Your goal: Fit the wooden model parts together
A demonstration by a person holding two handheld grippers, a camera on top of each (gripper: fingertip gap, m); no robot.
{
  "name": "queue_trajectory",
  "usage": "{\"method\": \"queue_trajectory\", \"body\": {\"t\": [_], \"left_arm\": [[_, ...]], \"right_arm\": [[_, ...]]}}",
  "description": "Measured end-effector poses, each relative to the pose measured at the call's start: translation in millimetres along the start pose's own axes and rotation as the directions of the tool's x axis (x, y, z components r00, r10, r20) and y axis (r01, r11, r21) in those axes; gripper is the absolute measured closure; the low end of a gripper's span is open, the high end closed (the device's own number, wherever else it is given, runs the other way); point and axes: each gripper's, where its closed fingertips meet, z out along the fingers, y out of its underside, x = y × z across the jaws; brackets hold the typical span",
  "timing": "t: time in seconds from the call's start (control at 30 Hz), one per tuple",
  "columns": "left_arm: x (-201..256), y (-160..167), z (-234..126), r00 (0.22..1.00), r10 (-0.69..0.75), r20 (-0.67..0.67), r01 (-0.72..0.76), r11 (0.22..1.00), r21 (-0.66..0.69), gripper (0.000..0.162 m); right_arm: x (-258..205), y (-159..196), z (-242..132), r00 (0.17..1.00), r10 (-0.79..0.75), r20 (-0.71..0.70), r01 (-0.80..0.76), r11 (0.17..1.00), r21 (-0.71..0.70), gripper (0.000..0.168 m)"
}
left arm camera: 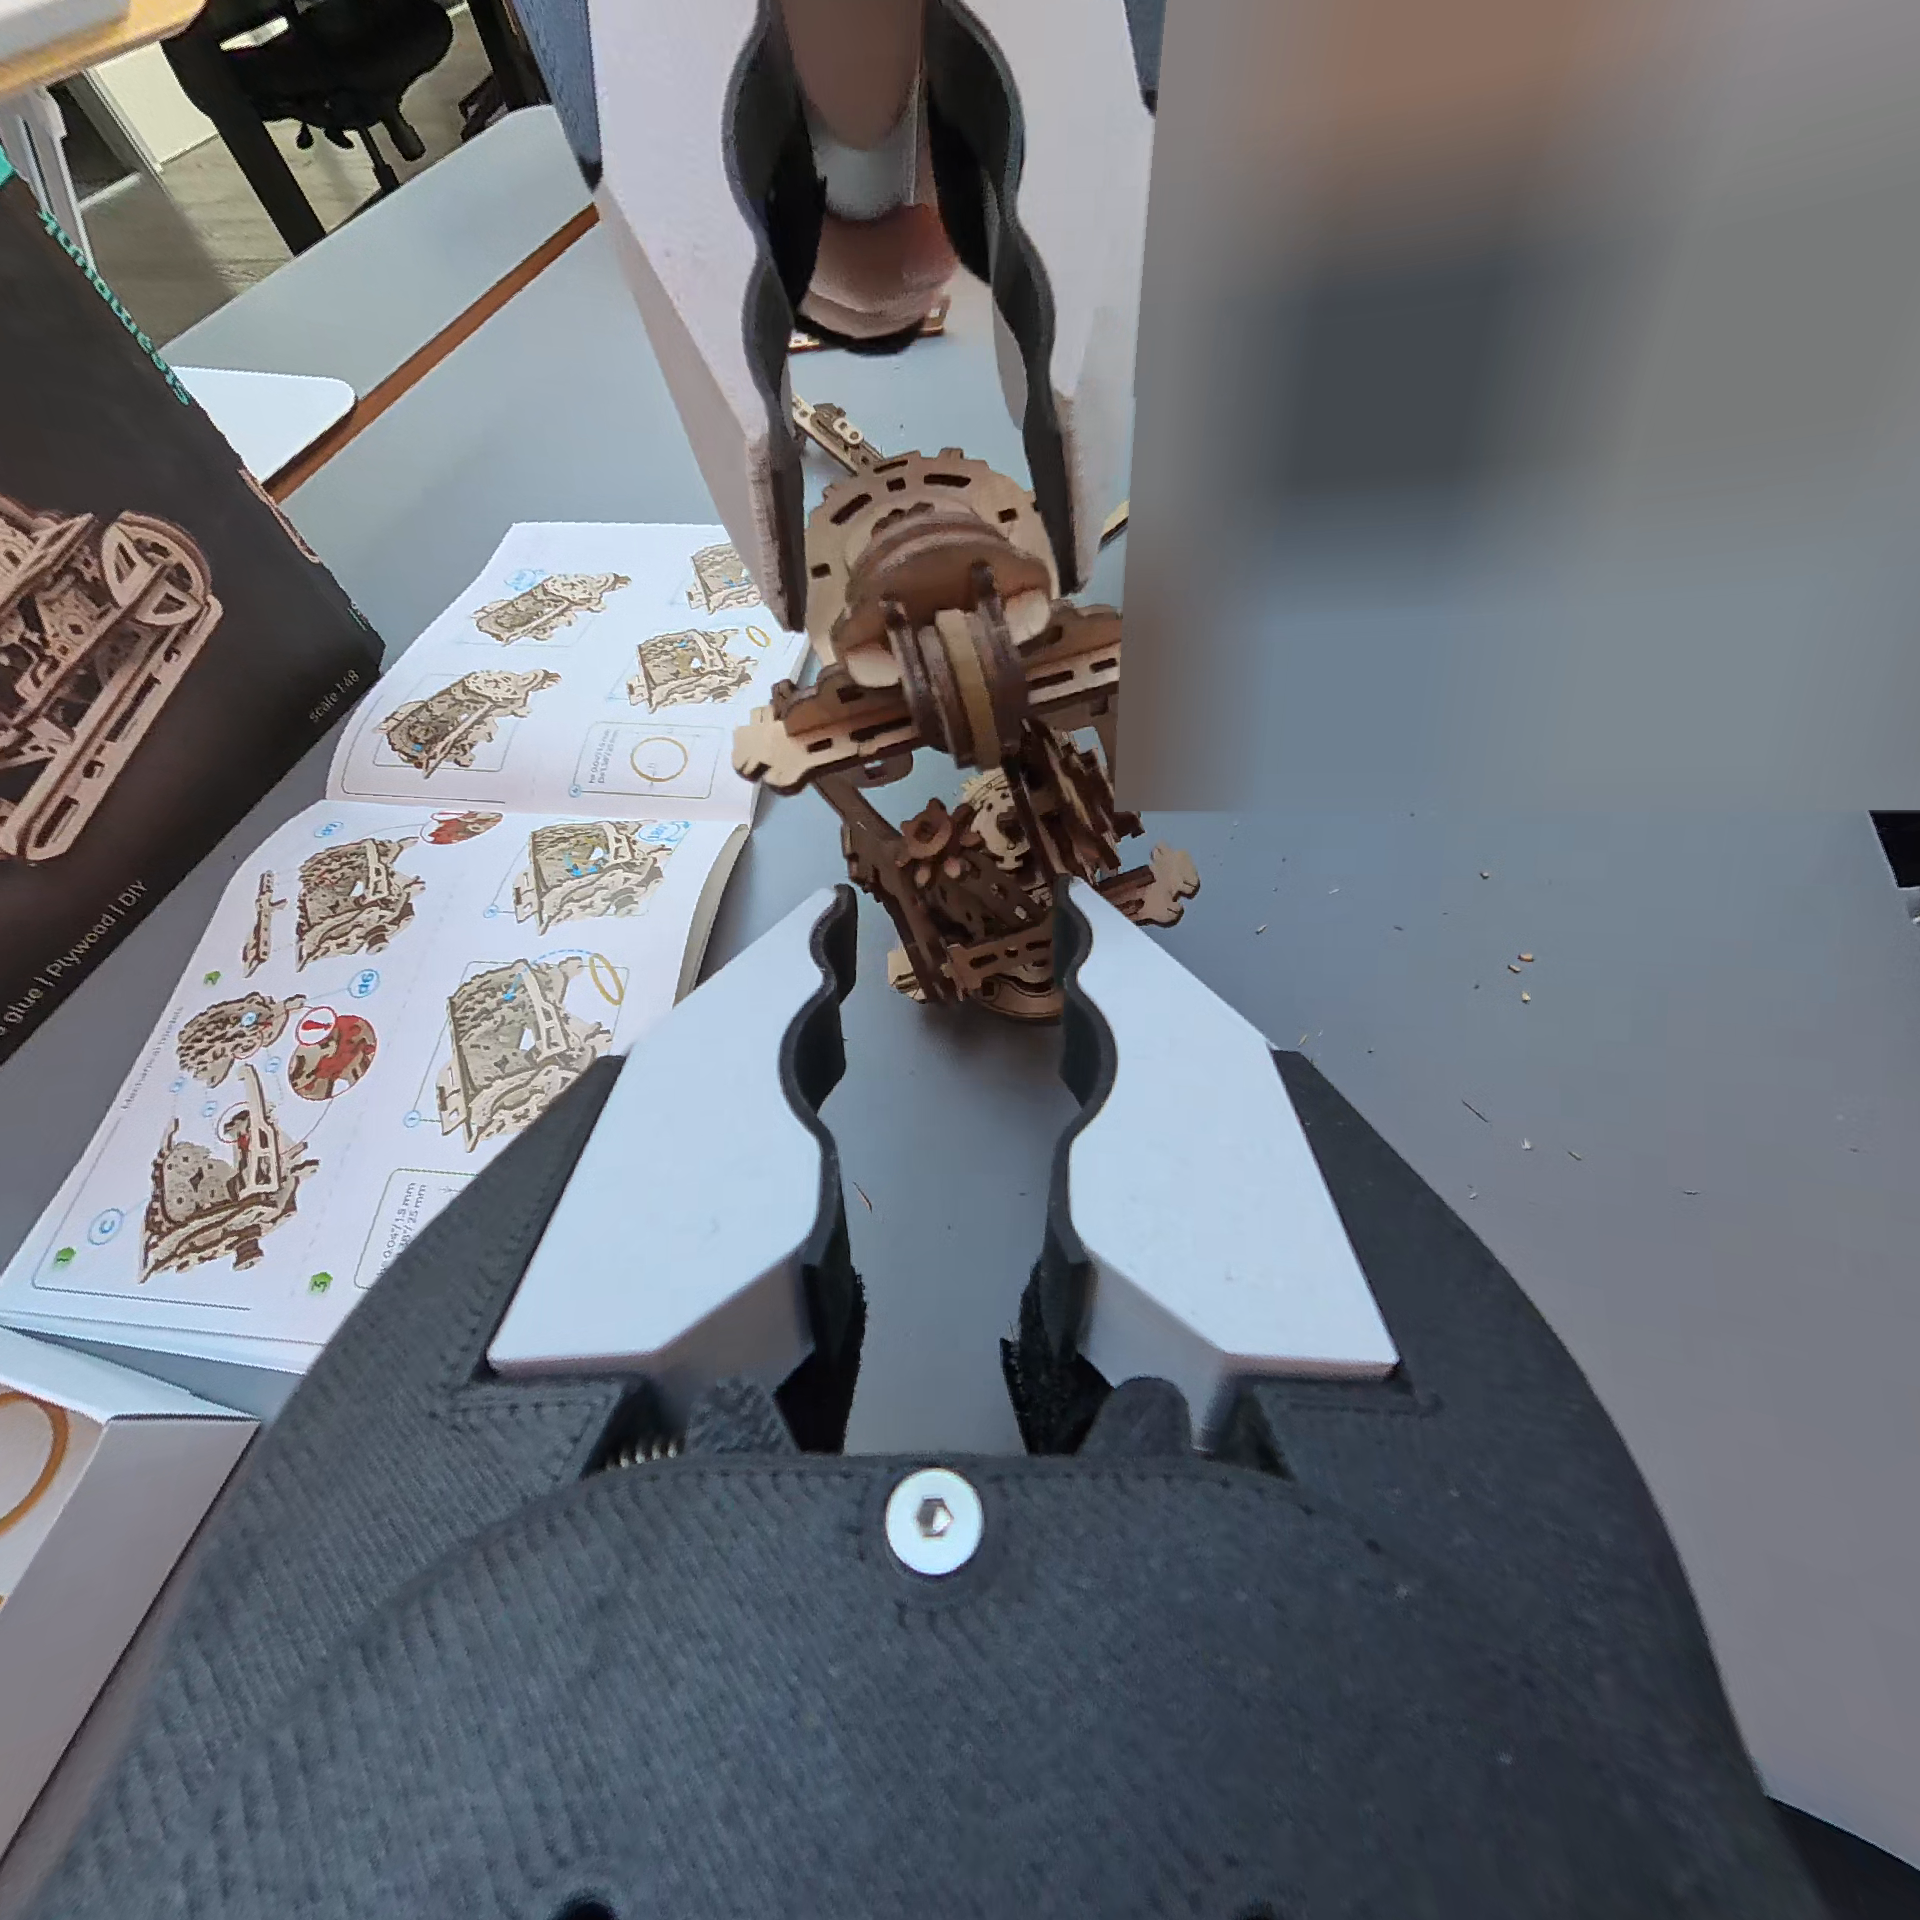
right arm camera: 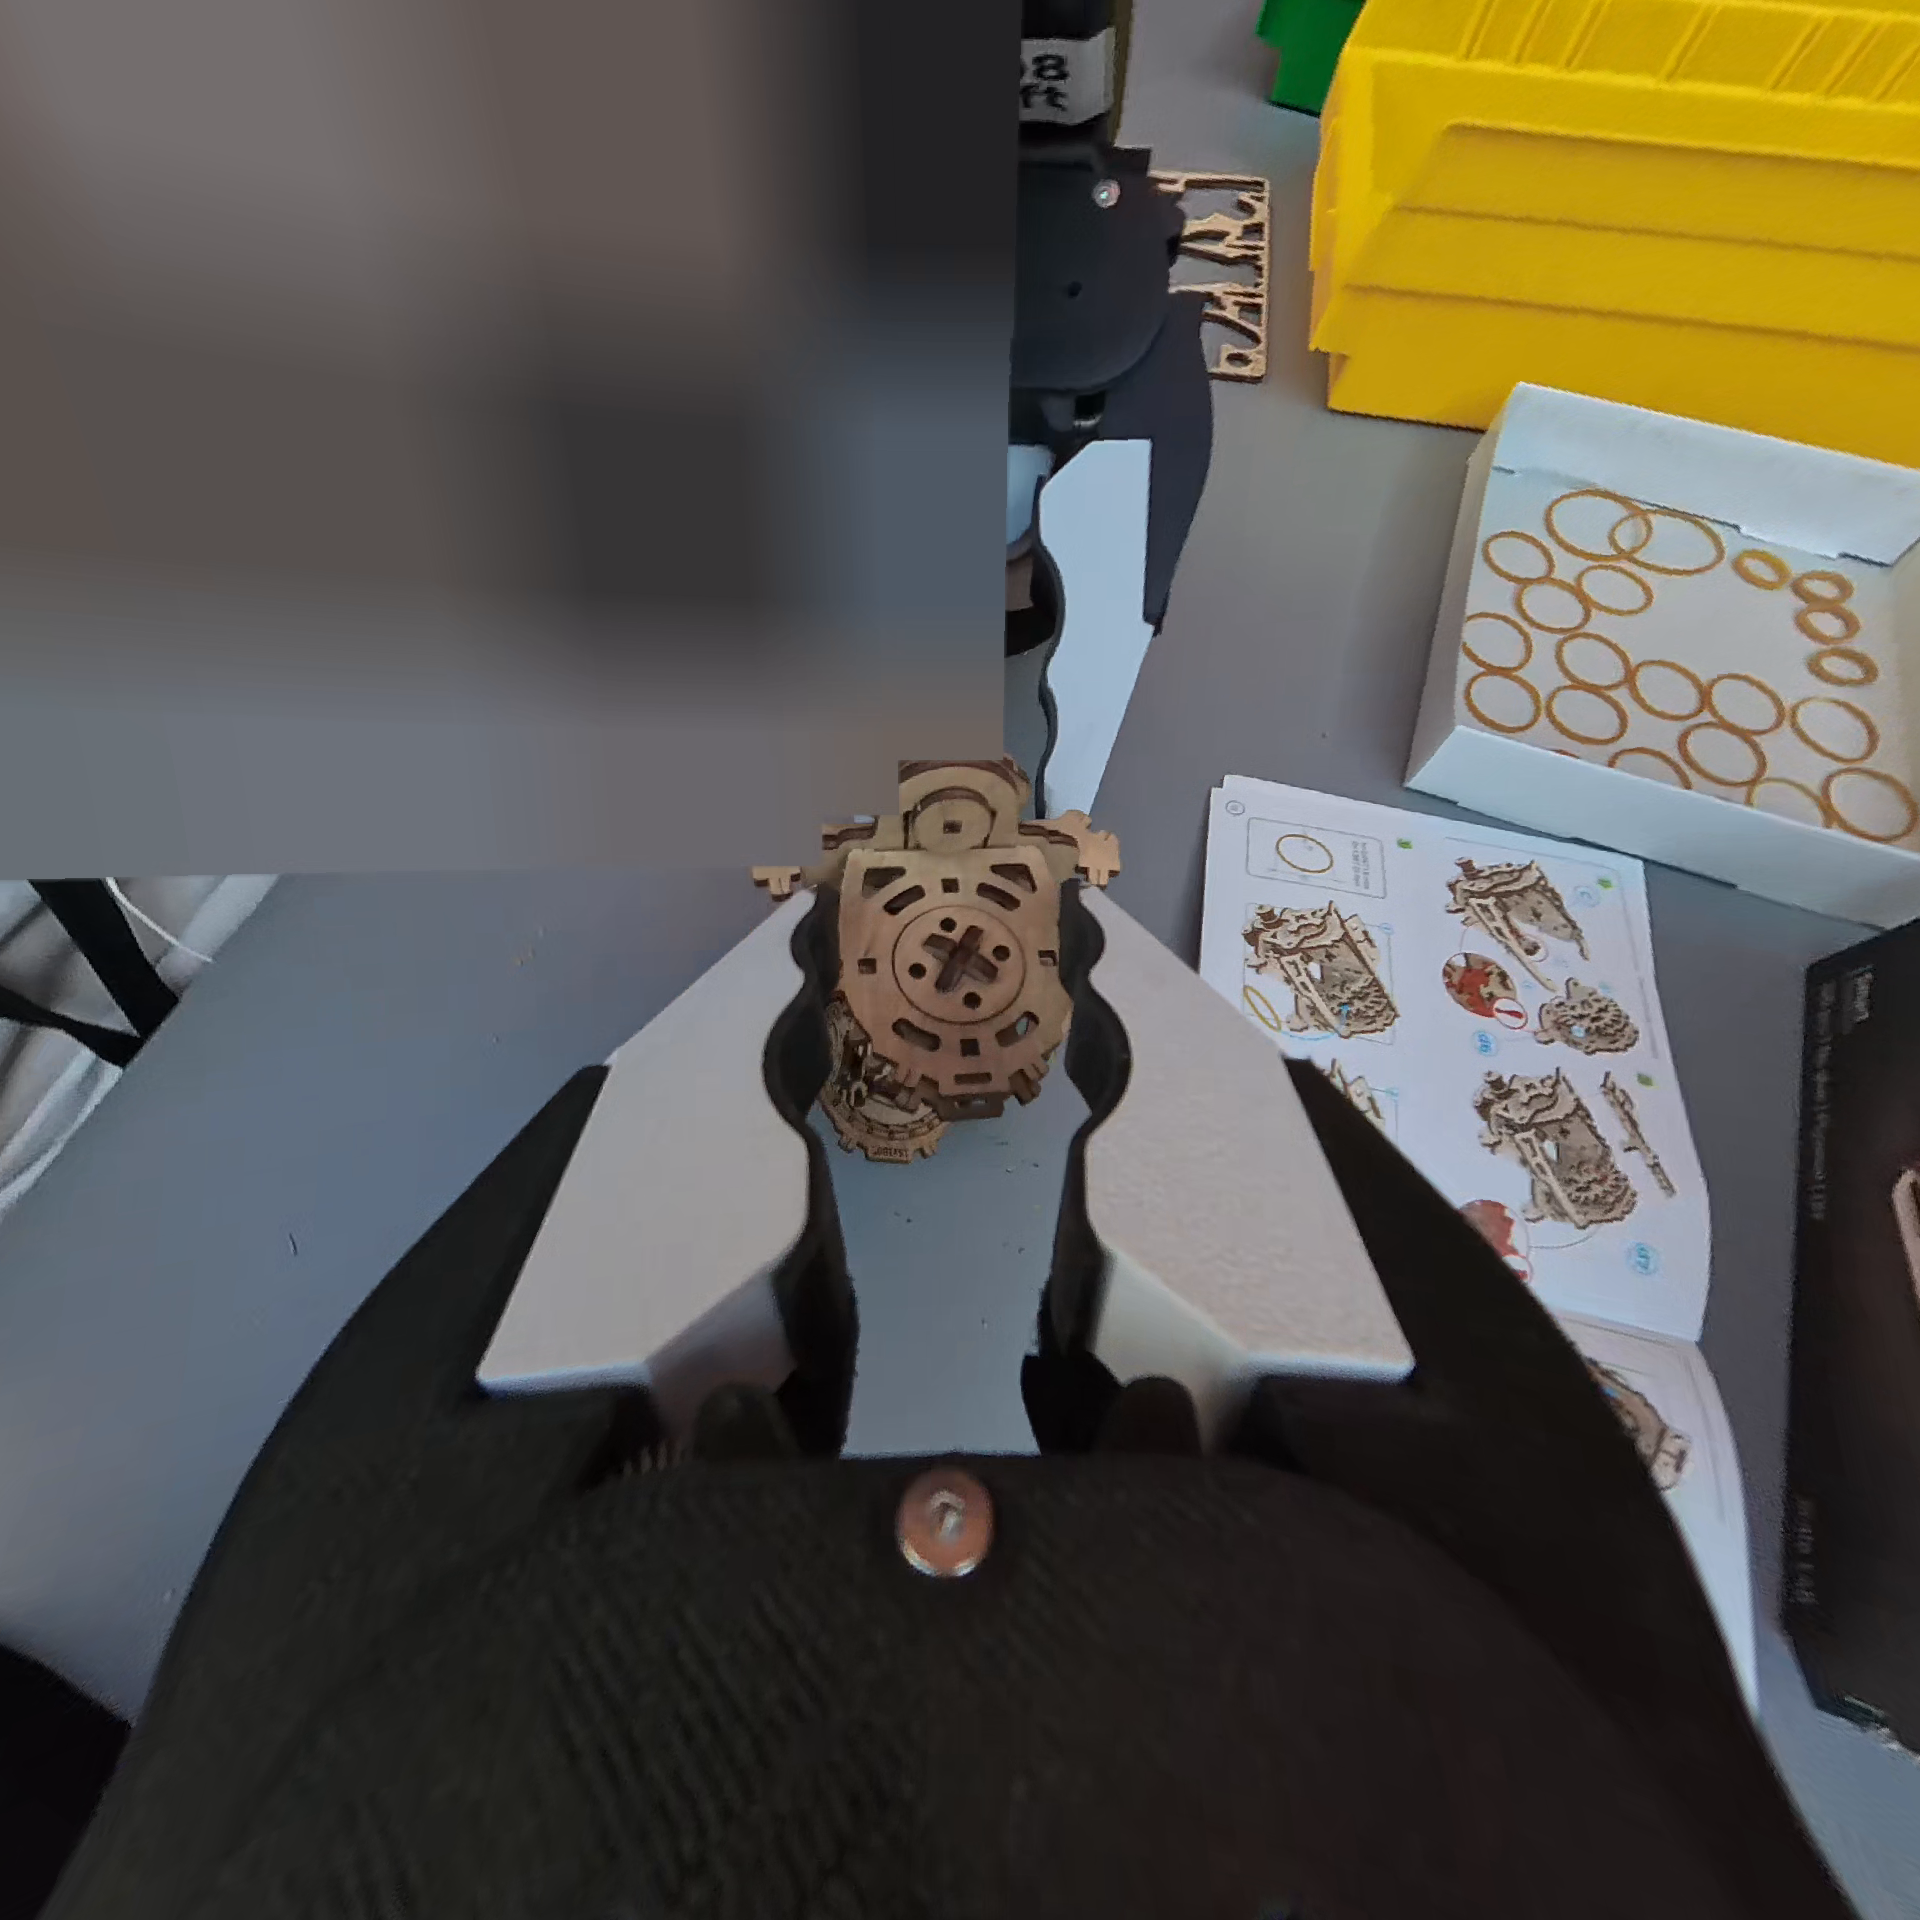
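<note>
Currently, right gripper (right arm camera: 948,914): reaching in level over the grey table (right arm camera: 312,1091), its two white fingers closing on the upper plate of the wooden model (right arm camera: 951,977), dark pads touching both side edges.
Right gripper from the other side: coming down from above in the left wrist view (left arm camera: 920,582), fingertips pinching the model's (left arm camera: 951,727) round top section.
Left gripper (left arm camera: 956,925): lying low over the table (left arm camera: 1455,1039), pointing at the model's base; its fingers are standing apart, one tip on each side of the lower part; whether they are touching the wood cannot be told.
Wooden model: standing on the table between the two tools, long axis running up and down, tilting slightly; the slotted round face with a cross-shaped hole is facing the right gripper's camera.
Instruction booklet (left arm camera: 416,987): lying open, left of the left gripper.
Dark kit box (left arm camera: 135,644): standing beyond the booklet.
White tray of rubber bands (right arm camera: 1683,665): sitting ahead and right of the right gripper, near yellow bins (right arm camera: 1621,229).
</note>
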Motion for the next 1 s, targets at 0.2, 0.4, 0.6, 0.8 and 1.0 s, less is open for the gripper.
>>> {"method": "queue_trajectory", "body": {"t": [0.2, 0.4, 0.6, 0.8, 1.0], "left_arm": [[-1, -2, 0, 1.0, -0.005, 0.009, 0.005, 1.0, 0.007, 0.126], [-1, -8, -2, 0.999, -0.026, 0.033, 0.025, 0.999, 0.02, 0.122], [-4, -26, -13, 0.996, -0.076, 0.04, 0.072, 0.993, 0.092, 0.117], [-3, -42, -20, 0.982, -0.178, -0.062, 0.187, 0.967, 0.172, 0.135], [-7, -43, -18, 0.984, -0.174, -0.032, 0.177, 0.973, 0.151, 0.136]], "right_arm": [[8, 4, -3, 0.969, 0.244, -0.027, -0.24, 0.966, 0.097, 0.126], [6, 8, -3, 0.949, 0.314, -0.035, -0.308, 0.945, 0.11, 0.127], [3, 5, -1, 0.97, 0.233, -0.063, -0.224, 0.967, 0.123, 0.126], [3, 5, -2, 0.974, 0.211, -0.085, -0.199, 0.971, 0.133, 0.127], [3, 4, -2, 0.976, 0.196, -0.095, -0.183, 0.974, 0.134, 0.127]]}}
